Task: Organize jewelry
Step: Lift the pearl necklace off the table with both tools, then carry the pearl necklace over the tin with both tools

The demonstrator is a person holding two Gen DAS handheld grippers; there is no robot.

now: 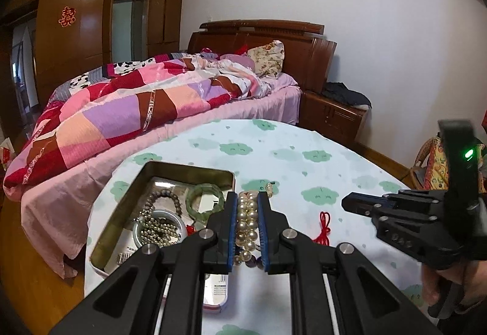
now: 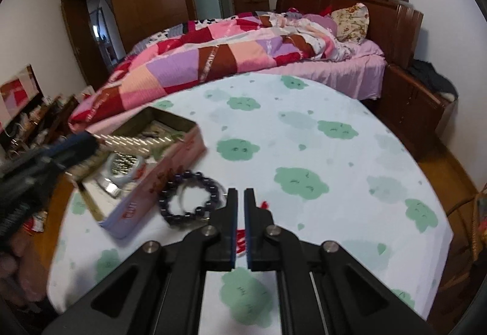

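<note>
Pearls (image 1: 247,222) in left gripper (image 1: 247,198) — beside tin rim (image 1: 188,166)

The left gripper (image 1: 247,207) is clamped on a pearl bracelet (image 1: 247,222), its blue-padded fingers (image 1: 232,228) pressing the beads from both sides just beside the open tin (image 1: 127,198). Inside the tin lie a green bangle (image 1: 203,198) and beaded strands (image 1: 158,225). On the bench (image 1: 304,158), a red cord (image 1: 324,227) lies near the right gripper (image 1: 347,203), whose fingers seem closed.
</note>
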